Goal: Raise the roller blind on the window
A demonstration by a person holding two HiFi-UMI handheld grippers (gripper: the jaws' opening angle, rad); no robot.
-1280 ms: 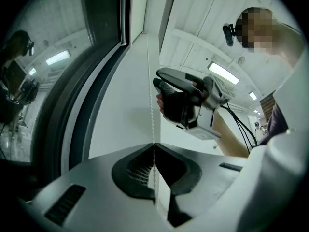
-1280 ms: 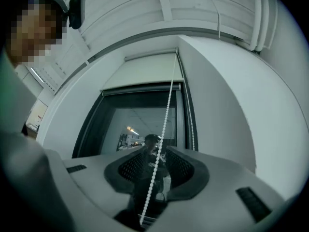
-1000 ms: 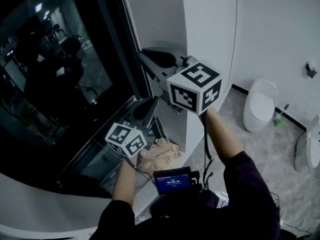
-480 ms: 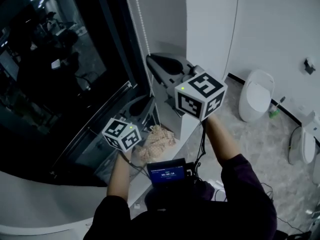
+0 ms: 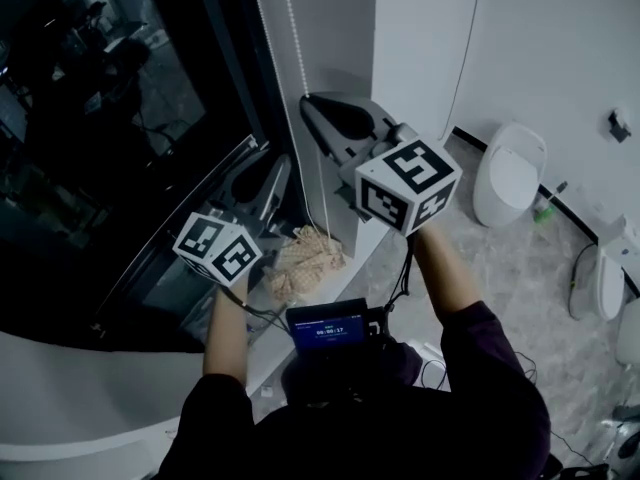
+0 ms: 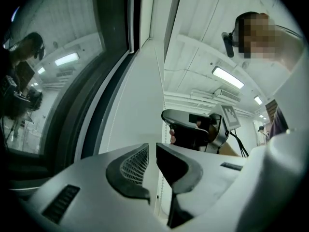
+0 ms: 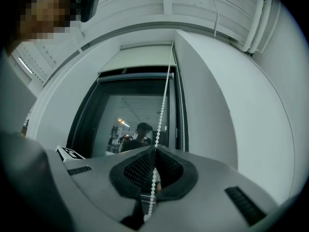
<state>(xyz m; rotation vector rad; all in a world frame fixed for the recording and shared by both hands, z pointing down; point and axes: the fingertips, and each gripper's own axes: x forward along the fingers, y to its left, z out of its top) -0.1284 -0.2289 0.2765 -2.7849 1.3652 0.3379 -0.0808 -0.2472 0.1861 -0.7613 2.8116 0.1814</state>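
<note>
The white bead chain (image 7: 166, 91) hangs beside the dark window (image 7: 130, 124) and drops from the rolled blind (image 7: 140, 59) at the top of the frame. My right gripper (image 7: 155, 150) is shut on this chain, and the beads run straight between its pads. In the head view the right gripper (image 5: 312, 108) sits at the chain (image 5: 293, 38), beside the window's right edge. My left gripper (image 5: 262, 168) is lower and to the left, near the sill. The left gripper (image 6: 151, 149) shows a narrow gap with nothing in it, and it looks up at the right gripper (image 6: 166, 116).
A crumpled beige cloth (image 5: 300, 258) lies on the windowsill below the grippers. A small lit screen (image 5: 328, 330) hangs at the person's chest. A white toilet (image 5: 508, 173) stands on the marble floor to the right, by the wall.
The right gripper has come down along the window edge with the chain in it. The left gripper has shifted left and slightly lower, away from the chain.
</note>
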